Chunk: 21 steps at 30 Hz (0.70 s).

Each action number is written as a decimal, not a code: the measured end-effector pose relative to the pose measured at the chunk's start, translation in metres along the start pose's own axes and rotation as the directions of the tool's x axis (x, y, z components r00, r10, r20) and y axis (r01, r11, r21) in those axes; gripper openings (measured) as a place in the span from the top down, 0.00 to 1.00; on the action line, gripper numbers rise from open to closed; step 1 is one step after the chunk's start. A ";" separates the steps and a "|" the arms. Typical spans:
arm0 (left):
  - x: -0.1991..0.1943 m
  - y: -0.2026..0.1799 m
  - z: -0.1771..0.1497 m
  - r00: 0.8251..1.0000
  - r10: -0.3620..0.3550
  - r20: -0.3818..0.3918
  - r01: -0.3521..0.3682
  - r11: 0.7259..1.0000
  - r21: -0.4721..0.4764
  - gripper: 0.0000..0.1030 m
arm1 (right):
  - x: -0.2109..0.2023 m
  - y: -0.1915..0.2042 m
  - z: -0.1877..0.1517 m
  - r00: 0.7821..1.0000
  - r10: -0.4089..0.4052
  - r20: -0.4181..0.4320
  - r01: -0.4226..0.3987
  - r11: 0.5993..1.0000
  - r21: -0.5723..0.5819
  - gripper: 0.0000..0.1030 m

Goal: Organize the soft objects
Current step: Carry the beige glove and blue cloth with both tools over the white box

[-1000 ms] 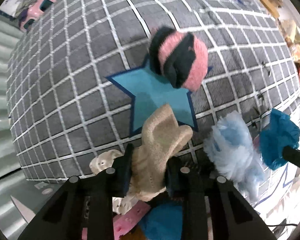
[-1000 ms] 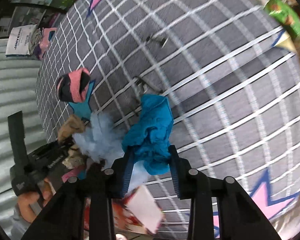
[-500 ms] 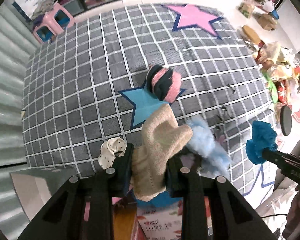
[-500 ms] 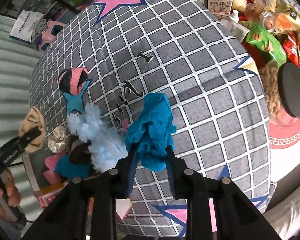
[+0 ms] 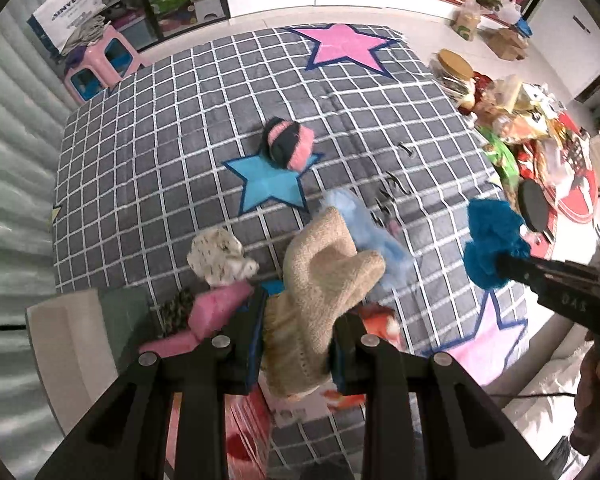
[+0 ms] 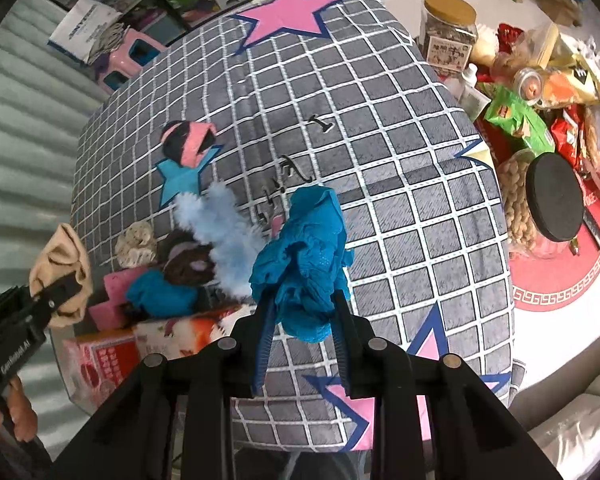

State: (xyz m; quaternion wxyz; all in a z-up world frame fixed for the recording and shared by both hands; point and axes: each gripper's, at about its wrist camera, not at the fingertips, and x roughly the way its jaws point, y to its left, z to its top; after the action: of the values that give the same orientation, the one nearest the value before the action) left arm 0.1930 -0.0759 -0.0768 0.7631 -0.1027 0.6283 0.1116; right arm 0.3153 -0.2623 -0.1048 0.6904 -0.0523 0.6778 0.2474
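Above the near edge of the checked mat (image 5: 140, 168), a beige sock (image 5: 320, 280) is clamped in the left gripper (image 5: 298, 340) and a teal sock (image 6: 308, 256) in the right gripper (image 6: 300, 320), freshly tightened. Both are judged mid-carry; a drop spot clear of the pile must be chosen next.

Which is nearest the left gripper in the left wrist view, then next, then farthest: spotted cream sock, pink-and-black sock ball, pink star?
From the left gripper:
1. Spotted cream sock, just up-left.
2. Pink-and-black sock ball, mid-blanket by the blue star.
3. Pink star, at the far edge.
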 end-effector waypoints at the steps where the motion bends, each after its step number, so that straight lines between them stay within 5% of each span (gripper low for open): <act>1: -0.003 -0.002 -0.006 1.000 -0.004 0.001 0.004 1.000 0.008 0.71 | -0.003 0.003 -0.004 1.000 0.002 0.002 -0.002 1.000 -0.003 0.72; 21: -0.044 -0.019 -0.098 0.994 -0.102 0.046 0.094 0.984 0.155 0.71 | -0.036 0.043 -0.104 0.998 -0.045 0.040 0.044 0.999 0.025 0.72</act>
State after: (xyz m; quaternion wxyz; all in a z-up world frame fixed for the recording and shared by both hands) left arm 0.0987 -0.1247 -0.0516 0.7898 -0.0718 0.6084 0.0284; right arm 0.2045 -0.2765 -0.0669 0.7101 -0.0538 0.6651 0.2248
